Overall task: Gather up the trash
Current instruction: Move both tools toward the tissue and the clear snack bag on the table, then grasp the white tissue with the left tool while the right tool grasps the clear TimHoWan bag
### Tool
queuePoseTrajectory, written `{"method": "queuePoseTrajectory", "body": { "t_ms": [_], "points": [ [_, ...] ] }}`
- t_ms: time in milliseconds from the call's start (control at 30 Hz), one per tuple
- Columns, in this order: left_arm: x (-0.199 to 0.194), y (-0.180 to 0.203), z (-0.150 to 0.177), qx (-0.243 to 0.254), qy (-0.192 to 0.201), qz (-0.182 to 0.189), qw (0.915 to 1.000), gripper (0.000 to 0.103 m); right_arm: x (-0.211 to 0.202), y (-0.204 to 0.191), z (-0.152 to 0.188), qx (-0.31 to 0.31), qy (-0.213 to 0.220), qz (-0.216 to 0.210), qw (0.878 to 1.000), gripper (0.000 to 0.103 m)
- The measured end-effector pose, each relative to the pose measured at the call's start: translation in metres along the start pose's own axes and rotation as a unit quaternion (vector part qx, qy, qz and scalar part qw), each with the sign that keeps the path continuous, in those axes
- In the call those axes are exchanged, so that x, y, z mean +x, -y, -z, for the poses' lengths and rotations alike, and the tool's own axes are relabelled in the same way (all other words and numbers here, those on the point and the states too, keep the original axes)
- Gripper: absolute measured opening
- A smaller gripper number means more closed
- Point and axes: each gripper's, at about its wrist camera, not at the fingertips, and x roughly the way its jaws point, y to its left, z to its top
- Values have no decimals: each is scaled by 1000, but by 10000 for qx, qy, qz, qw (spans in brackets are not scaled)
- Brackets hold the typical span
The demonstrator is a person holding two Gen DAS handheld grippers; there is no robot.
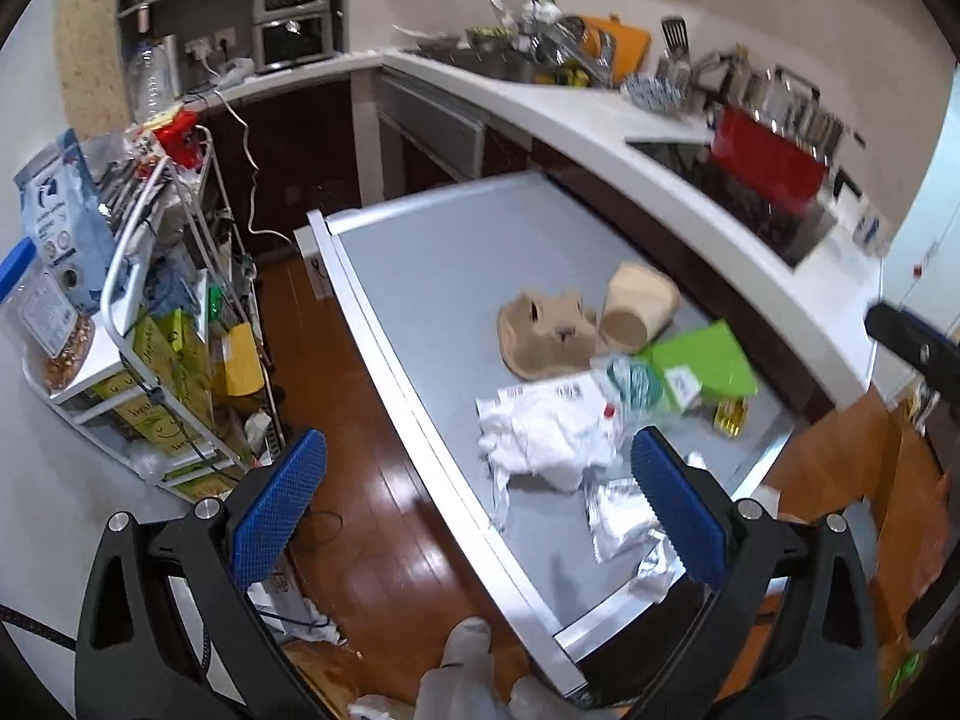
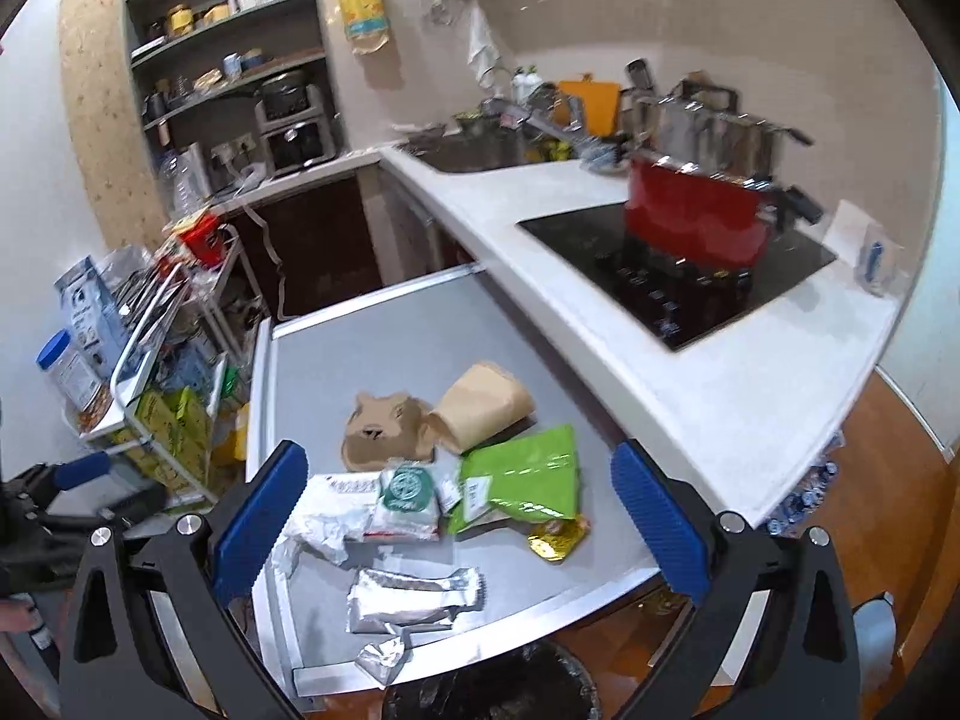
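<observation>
Above the grey table (image 2: 420, 324), both hand-held grippers (left (image 1: 480, 498), right (image 2: 462, 516)) gape wide, empty

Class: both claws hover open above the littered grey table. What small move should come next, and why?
Probably lower the open right claw onto the silver wrapper and close. It lies nearest the table edge, apart from the pile, just above the black-lined bin. The left claw holds nothing either.
</observation>
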Motion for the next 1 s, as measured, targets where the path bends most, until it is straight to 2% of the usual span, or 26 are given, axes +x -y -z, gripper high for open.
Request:
{"method": "queuePoseTrajectory", "body": {
  "t_ms": [67, 100, 167, 467, 700, 1000],
  "points": [
    [7, 3, 5, 88, -253, 27, 9996, 100, 14, -2, 2, 21, -161, -91, 9998, 98],
    [11, 5, 7, 139, -282, 87, 9995, 94, 19, -3, 3, 33, -226, -104, 9997, 95],
    [17, 6, 8, 256, -394, 98, 9988, 90, 32, -3, 5, 90, -385, -140, 9991, 92],
    [45, 13, 8, 500, -125, 602, 9969, 90, 101, -11, 6, 278, -1097, -455, 9925, 91],
    [83, 5, 7, 314, -488, 933, 9940, 90, 150, -21, 10, 273, -1687, -381, 9846, 88],
    [110, 17, 6, 714, -614, 1033, 9902, 90, 191, -25, 20, 349, -2189, -405, 9743, 87]
  ]
}}
